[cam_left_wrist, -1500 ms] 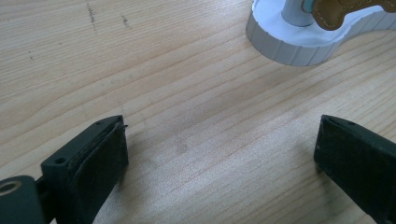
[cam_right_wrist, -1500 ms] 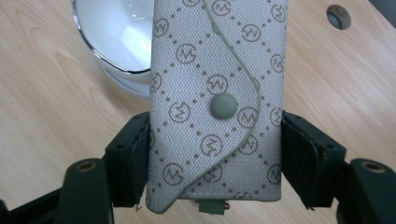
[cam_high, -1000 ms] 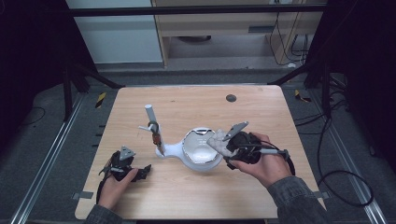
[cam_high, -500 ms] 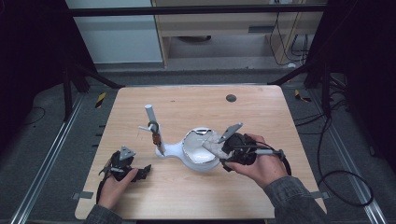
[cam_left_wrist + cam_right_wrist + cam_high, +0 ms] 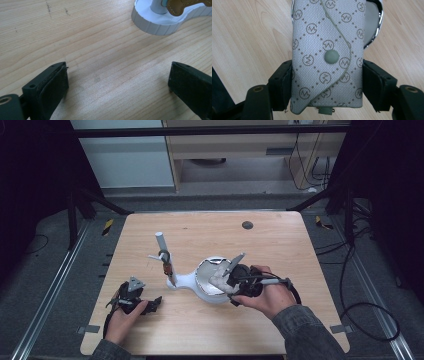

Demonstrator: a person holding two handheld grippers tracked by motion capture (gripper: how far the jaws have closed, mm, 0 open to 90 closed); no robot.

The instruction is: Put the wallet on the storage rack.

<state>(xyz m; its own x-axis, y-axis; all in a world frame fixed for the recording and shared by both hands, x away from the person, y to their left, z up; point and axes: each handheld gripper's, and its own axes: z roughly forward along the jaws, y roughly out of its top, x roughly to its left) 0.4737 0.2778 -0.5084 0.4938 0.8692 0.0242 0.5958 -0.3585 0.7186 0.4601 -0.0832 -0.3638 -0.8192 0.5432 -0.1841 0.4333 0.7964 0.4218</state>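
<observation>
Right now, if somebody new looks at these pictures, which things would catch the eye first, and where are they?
First comes the grey patterned pouch, clamped between the jaws of the right gripper just above the round dish of the white stand, near the middle of the wooden table. Next is the stand's upright white post, with a brown tag hanging on it. The left gripper rests open at the near left, holding nothing.

Stand (image 5: 200, 282) mid-table (image 5: 280, 250); pouch (image 5: 328, 53) over its dish.
</observation>
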